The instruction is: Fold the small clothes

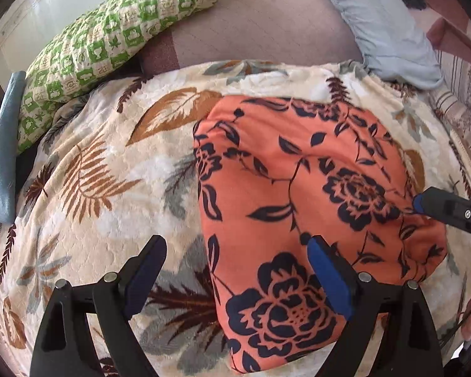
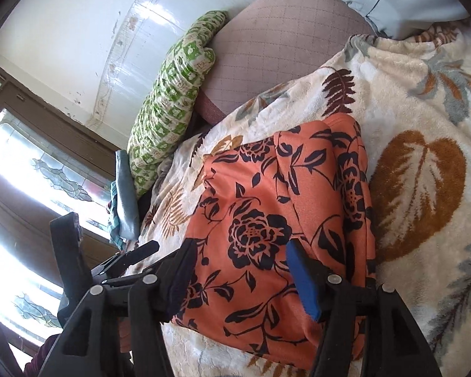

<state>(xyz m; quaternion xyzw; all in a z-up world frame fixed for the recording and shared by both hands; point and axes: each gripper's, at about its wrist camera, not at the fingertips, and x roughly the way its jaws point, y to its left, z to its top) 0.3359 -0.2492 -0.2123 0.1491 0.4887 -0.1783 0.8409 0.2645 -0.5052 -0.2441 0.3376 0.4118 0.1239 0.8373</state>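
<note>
Both claws stand open over the bed: the left claw (image 1: 237, 270) has its jaws spread wide, one finger above the blanket (image 1: 110, 169) and the other above the near edge of the garment (image 1: 298, 182), nothing pinched between them; the right claw (image 2: 240, 270) has its jaws parted with the garment (image 2: 267, 220) lying under and between them, pads not pressing it. In the left view the blanket, cream with brown and grey leaves, fills most of the frame. On it, from centre towards 4 o'clock, lies the orange garment with dark flowers, folded into a compact block. A green checked pillow (image 1: 119, 31) rests at 11 o'clock, touching the blanket's far edge. A pale blue pillow (image 1: 389, 28) sits at 1 o'clock. A grey-blue folded cloth (image 1: 4, 144) lies at 9 o'clock, just beside the green pillow. The right claw's tip (image 1: 419, 202) enters at 3 o'clock, at the garment's edge.
</note>
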